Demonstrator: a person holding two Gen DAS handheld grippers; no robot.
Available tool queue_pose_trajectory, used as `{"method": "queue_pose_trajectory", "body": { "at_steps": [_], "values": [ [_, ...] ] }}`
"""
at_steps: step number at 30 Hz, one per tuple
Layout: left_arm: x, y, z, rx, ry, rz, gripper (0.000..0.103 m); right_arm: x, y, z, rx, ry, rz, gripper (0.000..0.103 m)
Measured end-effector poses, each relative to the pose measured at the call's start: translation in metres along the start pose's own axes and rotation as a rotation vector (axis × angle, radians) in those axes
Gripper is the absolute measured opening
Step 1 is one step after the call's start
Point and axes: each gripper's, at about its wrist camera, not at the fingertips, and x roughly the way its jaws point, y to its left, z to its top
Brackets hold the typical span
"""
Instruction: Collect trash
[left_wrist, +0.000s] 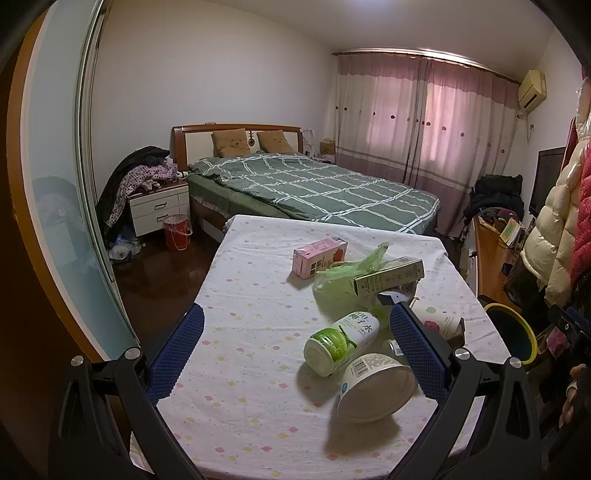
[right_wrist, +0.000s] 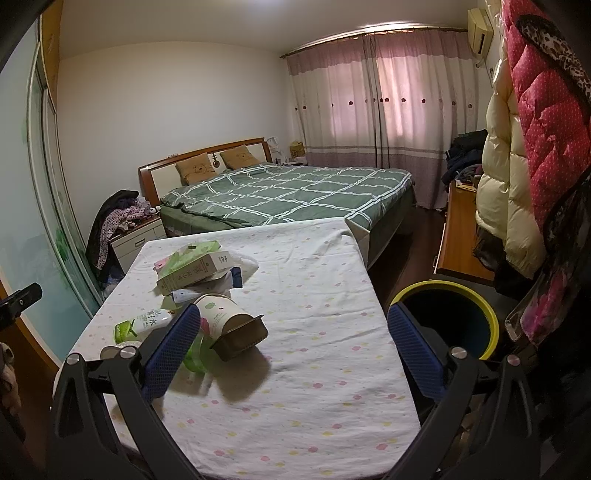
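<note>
Both grippers hover over the table (right_wrist: 295, 369) empty — left gripper (left_wrist: 295, 354) and right gripper (right_wrist: 291, 350) each spread wide, nothing held. Trash lies toward the table's right edge: bottle (left_wrist: 341, 341), tub (left_wrist: 376, 387), pink carton (left_wrist: 319, 256), green bag (left_wrist: 340, 280). The yellow-rimmed bin (right_wrist: 448, 317) stands just beside that edge.

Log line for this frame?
left gripper: open, empty | right gripper: open, empty | trash on table | bin right
</note>
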Motion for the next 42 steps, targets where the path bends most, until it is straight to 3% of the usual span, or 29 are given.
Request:
{"method": "queue_pose_trajectory", "body": {
  "at_steps": [42],
  "values": [
    [0.0014, -0.0008, -0.0013, 0.009, 0.008, -0.001, 0.099, 0.0066, -0.0022, -0.0013, 0.01, 0.013, 0.004, 0.097]
  ]
}}
